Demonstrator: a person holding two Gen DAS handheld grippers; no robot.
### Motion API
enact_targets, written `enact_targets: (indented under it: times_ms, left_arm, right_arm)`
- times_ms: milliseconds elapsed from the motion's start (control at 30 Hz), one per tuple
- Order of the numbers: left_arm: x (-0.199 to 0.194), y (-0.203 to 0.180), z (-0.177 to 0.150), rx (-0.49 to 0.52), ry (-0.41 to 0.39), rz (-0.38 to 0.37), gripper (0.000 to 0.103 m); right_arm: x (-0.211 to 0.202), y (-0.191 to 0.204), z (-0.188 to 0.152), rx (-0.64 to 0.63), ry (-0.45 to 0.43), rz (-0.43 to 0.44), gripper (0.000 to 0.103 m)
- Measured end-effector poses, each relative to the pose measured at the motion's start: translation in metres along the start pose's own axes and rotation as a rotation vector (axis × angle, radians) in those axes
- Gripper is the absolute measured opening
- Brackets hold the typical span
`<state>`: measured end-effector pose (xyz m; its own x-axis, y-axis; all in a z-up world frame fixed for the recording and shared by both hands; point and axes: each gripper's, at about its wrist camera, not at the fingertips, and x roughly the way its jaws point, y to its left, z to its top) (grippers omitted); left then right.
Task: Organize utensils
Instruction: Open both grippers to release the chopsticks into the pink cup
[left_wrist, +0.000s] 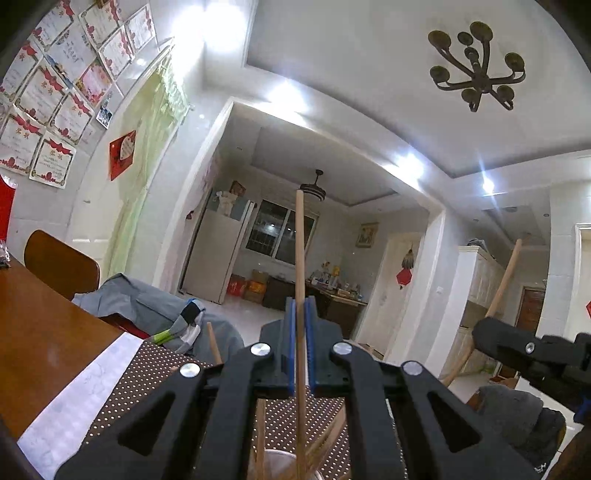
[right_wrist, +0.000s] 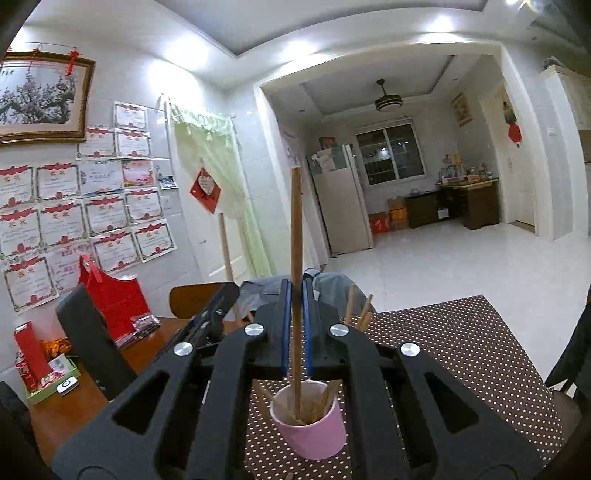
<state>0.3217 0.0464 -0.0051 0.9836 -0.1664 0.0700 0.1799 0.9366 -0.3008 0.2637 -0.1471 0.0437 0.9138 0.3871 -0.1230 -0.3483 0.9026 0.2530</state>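
Bright indoor light from ceiling spots (left_wrist: 286, 94), blown-out glare on glossy walls. Strong fisheye bending, dark vignette at corners. Focus sharp, slight softness near edges.

Two grippers (left_wrist: 301, 325), two held chopsticks (left_wrist: 300, 251), one pink cup (right_wrist: 314, 432)

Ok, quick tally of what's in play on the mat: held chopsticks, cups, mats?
Held chopsticks: 2, one in the left gripper, one in the right gripper
Pink cup: 1
Dotted mat: 1
Chopsticks in the cup: several, too hidden to count
Total: 4 counted things, plus the cup's sticks
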Motion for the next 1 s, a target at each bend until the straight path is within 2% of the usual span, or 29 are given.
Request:
enact_targets:
  times_ms: [333,700,833,1000]
  left_arm:
    - [0.016,0.008,-0.019,0.02,-0.004,0.052,0.005]
    - [0.016,0.005,-0.022,0.069,0.042,0.063,0.006]
    - [0.012,0.004,-0.022,0.062,0.028,0.065,0.006]
    - [0.011,-0.001,-0.019,0.075,0.065,0.053,0.008]
  right_arm:
    - [0.019,-0.021,-0.013,0.039,0.054,-0.026,0.006]
    - [0.028,-0.018,-0.022,0.036,0.105,-0.016,0.006]
    - [0.028,-0.014,-0.021,0.025,0.108,-0.014,0.006]
    - [0.03,-0.013,-0.021,0.03,0.118,-0.008,0.006]
